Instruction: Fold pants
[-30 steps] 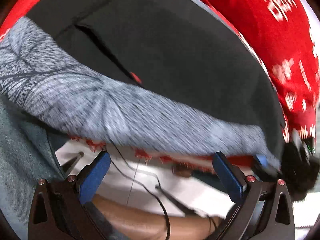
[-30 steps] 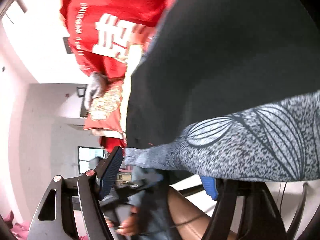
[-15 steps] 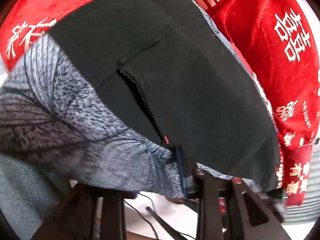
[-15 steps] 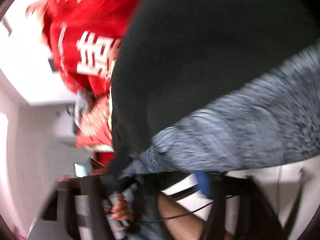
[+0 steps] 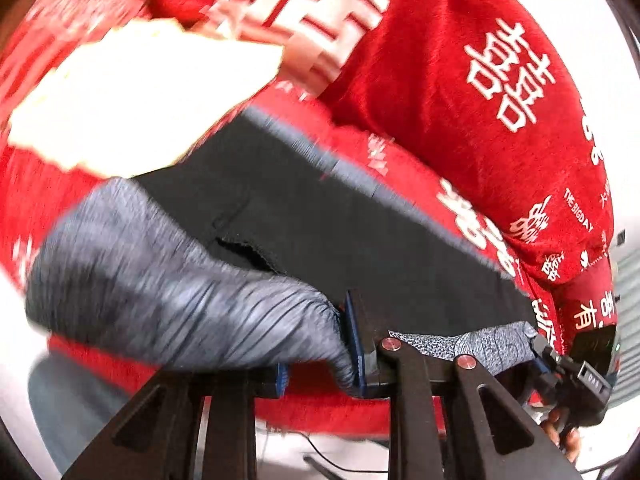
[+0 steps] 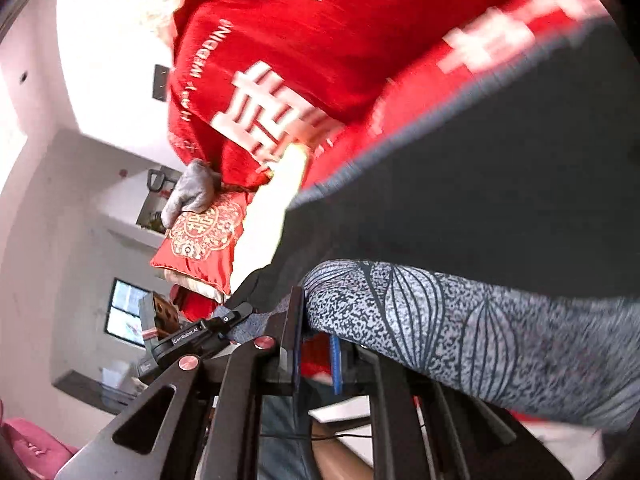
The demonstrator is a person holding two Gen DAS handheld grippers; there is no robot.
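We see the scene through two fisheye cameras, one on each hand-held claw; both look along black fingers tipped with blue pads. In the left wrist view, the left gripper (image 5: 320, 344) has just closed, and its jaws stand almost together, pinching the grey patterned waistband of the pants (image 5: 360, 232); the fabric bunches into tight pleats where it runs into the blue pads (image 5: 355, 336). The pants are black with a grey leaf-print band; they hang in the air between the two claws, stretched across the middle of the view, a pocket slit showing near the band. At the far right of the same view we see the right gripper (image 5: 540, 354) at the other end of the waistband, with a person's fingers beneath it. In the right wrist view, the right gripper (image 6: 316, 340) has its jaws just closed to a narrow gap; the grey band runs in from the right and its end sits between the pads (image 6: 335, 364), gripped there. Behind the pants lies a red blanket (image 5: 460, 80) printed with white characters, with a cream cloth (image 5: 132, 92) upon it; a red embroidered cushion (image 6: 200, 240) and a grey soft toy (image 6: 190, 192) sit at its edge, beside white walls and a window (image 6: 124, 312).
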